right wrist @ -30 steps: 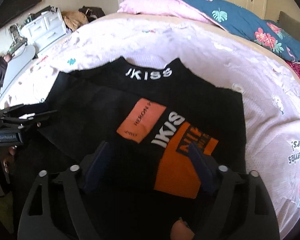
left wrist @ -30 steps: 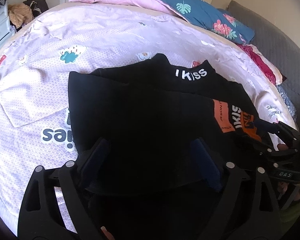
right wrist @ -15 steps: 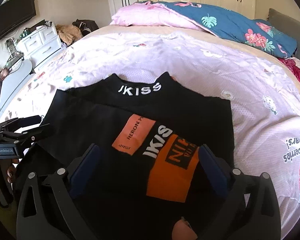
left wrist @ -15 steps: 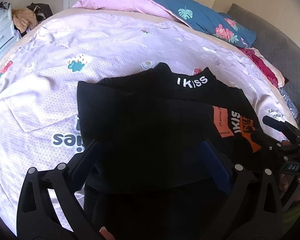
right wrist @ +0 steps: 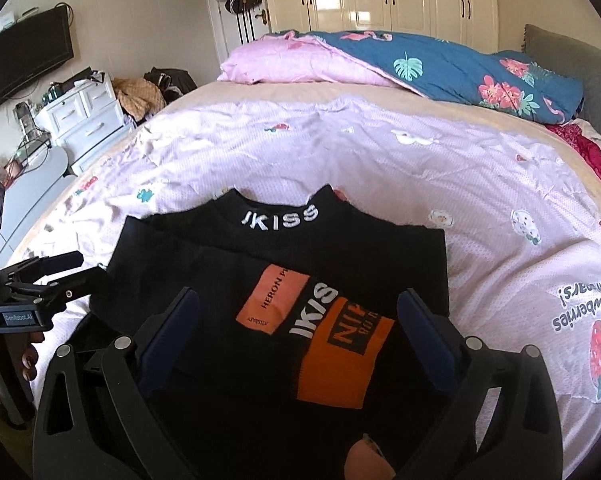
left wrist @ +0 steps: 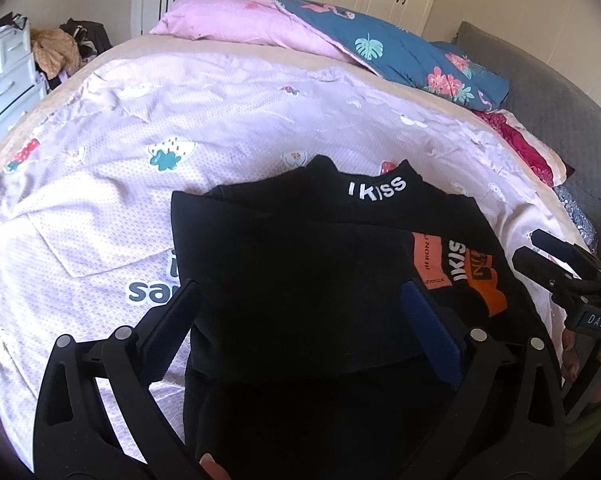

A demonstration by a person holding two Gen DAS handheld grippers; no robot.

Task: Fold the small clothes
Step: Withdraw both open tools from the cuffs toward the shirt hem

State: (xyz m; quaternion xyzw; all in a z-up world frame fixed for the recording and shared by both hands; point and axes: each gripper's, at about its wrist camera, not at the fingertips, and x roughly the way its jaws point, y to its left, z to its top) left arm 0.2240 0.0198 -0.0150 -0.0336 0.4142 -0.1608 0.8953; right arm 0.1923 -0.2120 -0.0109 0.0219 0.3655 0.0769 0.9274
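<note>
A black top (left wrist: 300,248) with a white "IKISS" collar and orange patches lies folded flat on the lilac printed sheet (left wrist: 220,120). My left gripper (left wrist: 300,304) hovers open above its near left part, blue pads spread wide and nothing between them. In the right wrist view the same top (right wrist: 340,248) shows its orange patches, and my right gripper (right wrist: 300,308) stands open over them, clear of the cloth. Each gripper appears in the other's view: the right gripper (left wrist: 560,268) at the top's right edge, the left gripper (right wrist: 44,280) at its left edge.
A pink and blue flowered duvet (right wrist: 440,64) is bunched at the far end of the bed. A grey headboard (left wrist: 560,112) runs along the right. White drawers (right wrist: 80,116), a wall television (right wrist: 24,60) and piled clothes stand off the left side.
Both grippers' jaws have spread wider and both have lifted away from the top, which now lies free and smaller in view. The top itself has not shifted.
</note>
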